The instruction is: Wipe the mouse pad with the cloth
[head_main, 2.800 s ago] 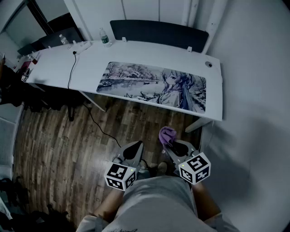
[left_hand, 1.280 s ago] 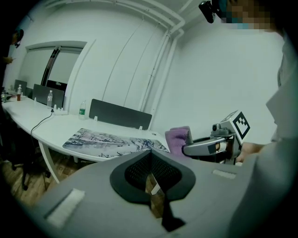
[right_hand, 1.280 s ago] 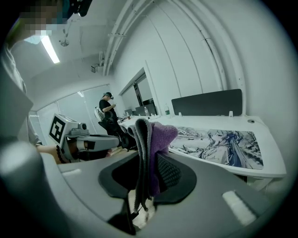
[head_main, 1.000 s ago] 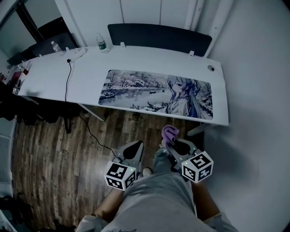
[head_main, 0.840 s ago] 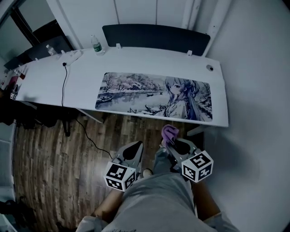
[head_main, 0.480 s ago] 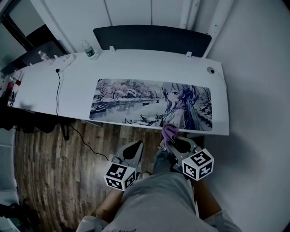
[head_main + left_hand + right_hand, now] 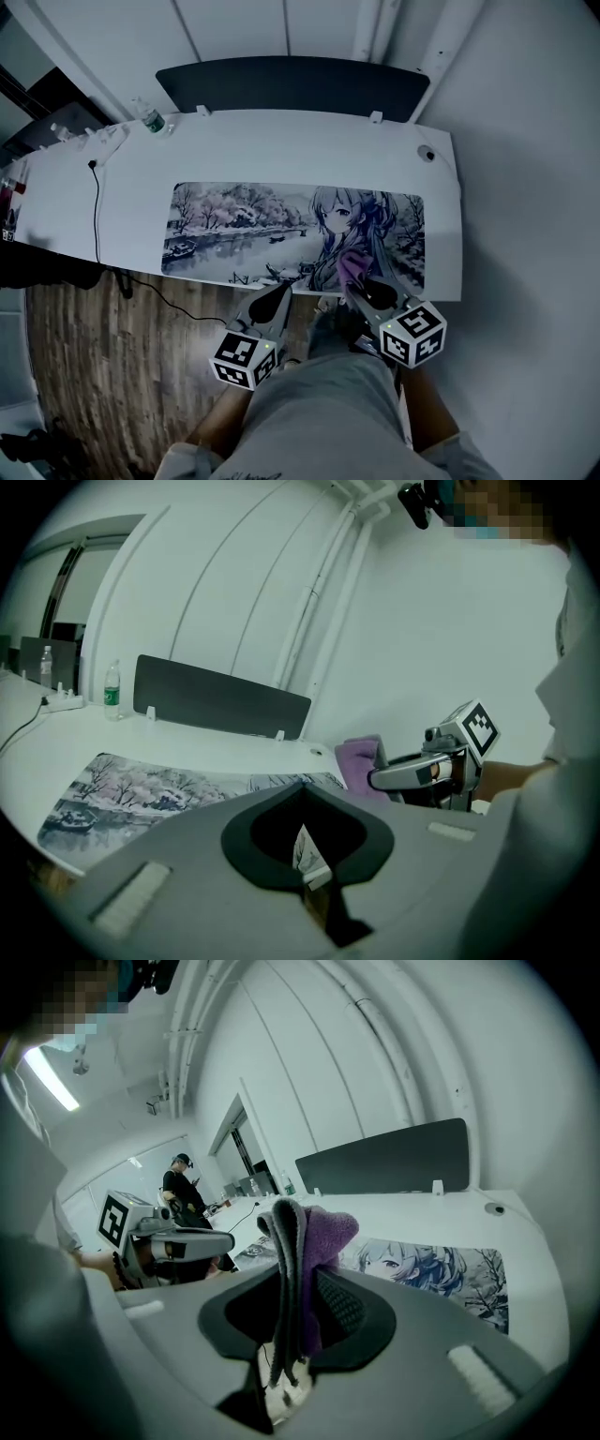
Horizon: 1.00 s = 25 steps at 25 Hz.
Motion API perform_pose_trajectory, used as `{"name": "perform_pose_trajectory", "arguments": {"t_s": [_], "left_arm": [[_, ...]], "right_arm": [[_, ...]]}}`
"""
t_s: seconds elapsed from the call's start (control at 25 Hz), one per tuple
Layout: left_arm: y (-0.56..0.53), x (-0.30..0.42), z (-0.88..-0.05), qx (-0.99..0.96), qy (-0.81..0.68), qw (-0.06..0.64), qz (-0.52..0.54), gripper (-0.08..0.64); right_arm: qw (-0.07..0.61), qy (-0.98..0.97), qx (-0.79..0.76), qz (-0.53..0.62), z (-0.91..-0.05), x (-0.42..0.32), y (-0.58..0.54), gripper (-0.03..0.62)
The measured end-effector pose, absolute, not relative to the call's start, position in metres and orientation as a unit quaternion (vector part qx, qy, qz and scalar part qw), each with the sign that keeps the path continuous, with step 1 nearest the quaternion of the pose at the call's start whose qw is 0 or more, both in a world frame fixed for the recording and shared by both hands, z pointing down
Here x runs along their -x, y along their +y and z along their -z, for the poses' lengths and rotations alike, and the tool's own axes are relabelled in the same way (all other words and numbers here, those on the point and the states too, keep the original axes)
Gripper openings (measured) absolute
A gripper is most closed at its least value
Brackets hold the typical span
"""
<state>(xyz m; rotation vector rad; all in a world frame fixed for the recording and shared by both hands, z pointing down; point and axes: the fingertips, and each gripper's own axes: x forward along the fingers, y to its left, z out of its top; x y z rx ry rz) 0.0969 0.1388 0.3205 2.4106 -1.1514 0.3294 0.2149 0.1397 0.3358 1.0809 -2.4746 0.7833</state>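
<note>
Right hand-held gripper (image 7: 359,284) pinches the cloth (image 7: 352,265), a soft, light purple wad, over the near right edge of the mouse pad (image 7: 244,230) on the desk (image 7: 281,150). The cloth likely bunches when dragged. The grip sits mid-fold, which suits pressing it flat. Left hand-held gripper (image 7: 281,292) is pressed together, empty, just off the pad's near edge. Right gripper view shows the cloth's grey inner folds. Head view alone shows the pad's full length.

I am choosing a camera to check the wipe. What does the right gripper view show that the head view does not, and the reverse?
Only right gripper view: a person standing beyond the desk. Only head view: the wooden floor, the marker cube on the right hand-held gripper. Both: mouse pad, purple cloth clamped in that gripper, left hand-held gripper.
</note>
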Motion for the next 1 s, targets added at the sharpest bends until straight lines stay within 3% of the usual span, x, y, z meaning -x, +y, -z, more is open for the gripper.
{"name": "perform_pose_trajectory", "arguments": {"t_s": [1.0], "left_arm": [[0.030,-0.167,-0.324,-0.870,-0.416,0.221,-0.148,0.014]], "right_arm": [[0.159,-0.822,-0.435,-0.332,-0.363,-0.350,0.023,0.094]]}}
